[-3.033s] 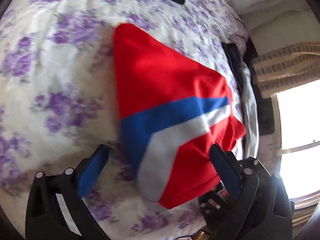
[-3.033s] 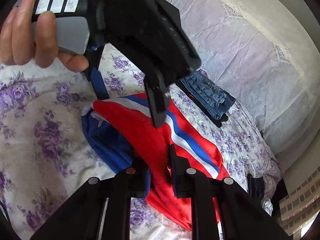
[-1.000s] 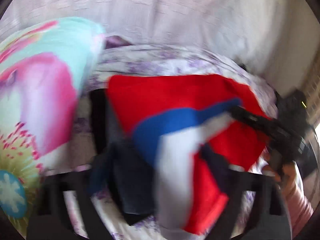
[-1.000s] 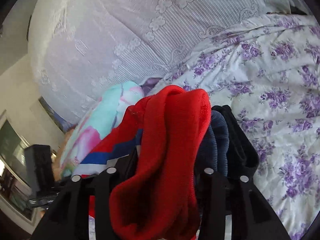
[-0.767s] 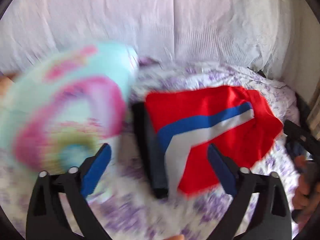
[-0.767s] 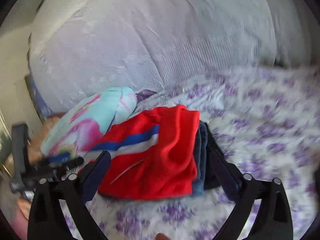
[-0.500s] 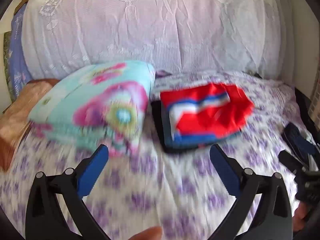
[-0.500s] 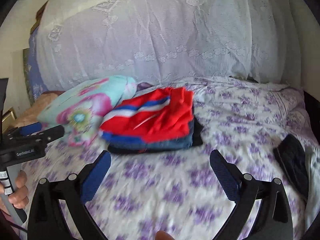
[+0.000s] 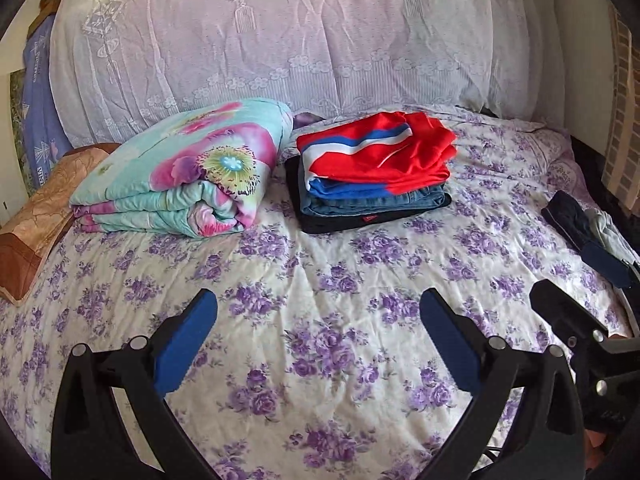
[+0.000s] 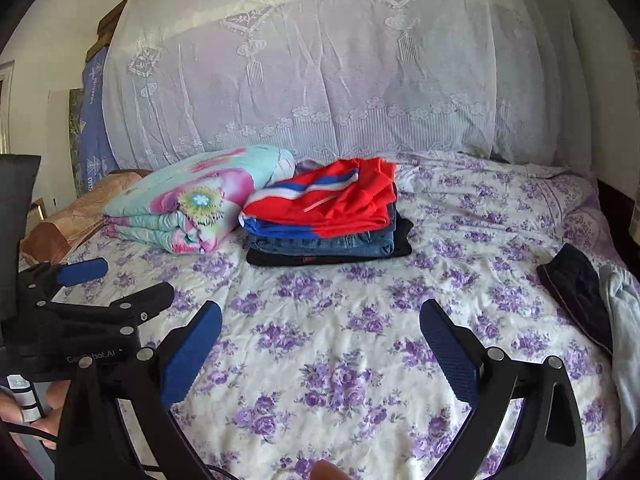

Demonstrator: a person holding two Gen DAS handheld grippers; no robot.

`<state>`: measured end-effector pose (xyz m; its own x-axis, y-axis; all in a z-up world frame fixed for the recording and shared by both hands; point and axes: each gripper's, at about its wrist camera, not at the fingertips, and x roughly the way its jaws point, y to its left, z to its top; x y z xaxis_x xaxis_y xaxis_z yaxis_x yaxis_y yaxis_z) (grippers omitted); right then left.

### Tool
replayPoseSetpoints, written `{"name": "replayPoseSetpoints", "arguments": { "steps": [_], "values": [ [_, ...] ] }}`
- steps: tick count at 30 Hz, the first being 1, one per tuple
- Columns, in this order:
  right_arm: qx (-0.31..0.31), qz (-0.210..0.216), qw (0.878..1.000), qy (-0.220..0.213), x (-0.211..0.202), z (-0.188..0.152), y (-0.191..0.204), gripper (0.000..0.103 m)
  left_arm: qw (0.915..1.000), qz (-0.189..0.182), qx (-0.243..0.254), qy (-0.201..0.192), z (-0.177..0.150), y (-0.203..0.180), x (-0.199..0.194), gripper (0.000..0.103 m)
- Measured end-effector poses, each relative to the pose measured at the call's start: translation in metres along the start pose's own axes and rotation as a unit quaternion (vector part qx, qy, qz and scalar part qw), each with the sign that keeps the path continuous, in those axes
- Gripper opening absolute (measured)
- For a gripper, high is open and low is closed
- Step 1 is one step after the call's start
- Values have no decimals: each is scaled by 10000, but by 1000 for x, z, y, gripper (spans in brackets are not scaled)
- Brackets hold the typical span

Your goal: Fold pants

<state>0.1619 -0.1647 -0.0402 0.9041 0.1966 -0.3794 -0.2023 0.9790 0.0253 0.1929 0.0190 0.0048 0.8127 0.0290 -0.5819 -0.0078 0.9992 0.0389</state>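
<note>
The folded red pants with a blue and white stripe [image 9: 376,156] lie on top of a small pile, over folded blue jeans [image 9: 372,200] and a flat black garment [image 9: 340,222], at about 12 o'clock on the bed with the white sheet printed in purple flowers [image 9: 320,300]. The long side of the red pants runs from 9 to 3 o'clock, and the stripe runs along it. Just beside the pile, at 10 o'clock, sits a rolled turquoise quilt with pink flowers [image 9: 180,172], and past it an orange-brown pillow [image 9: 36,216]. At 3 o'clock, well apart from the pile, lie a dark navy garment [image 10: 576,292] and a pale grey one [image 10: 624,320]. A white lace curtain [image 9: 300,40] hangs behind the bed.

The left gripper [image 9: 320,332] has its jaws spread wide with only bare sheet between them. The right gripper [image 10: 320,340] has just been opening and is also wide and empty. Nothing lies between the grippers and the pile.
</note>
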Motion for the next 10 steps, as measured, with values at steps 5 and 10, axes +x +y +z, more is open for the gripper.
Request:
{"name": "replayPoseSetpoints", "arguments": {
  "steps": [5, 10],
  "values": [
    [-115, -34, 9997, 190, 14, -9, 0, 100, 9998, 59, 170, -29, -8, -1, 5, 99],
    [-145, 30, 9993, 349, 24, -17, 3, 100, 9999, 107, 54, 72, -12, 10, 13, 99]
  ]
}}
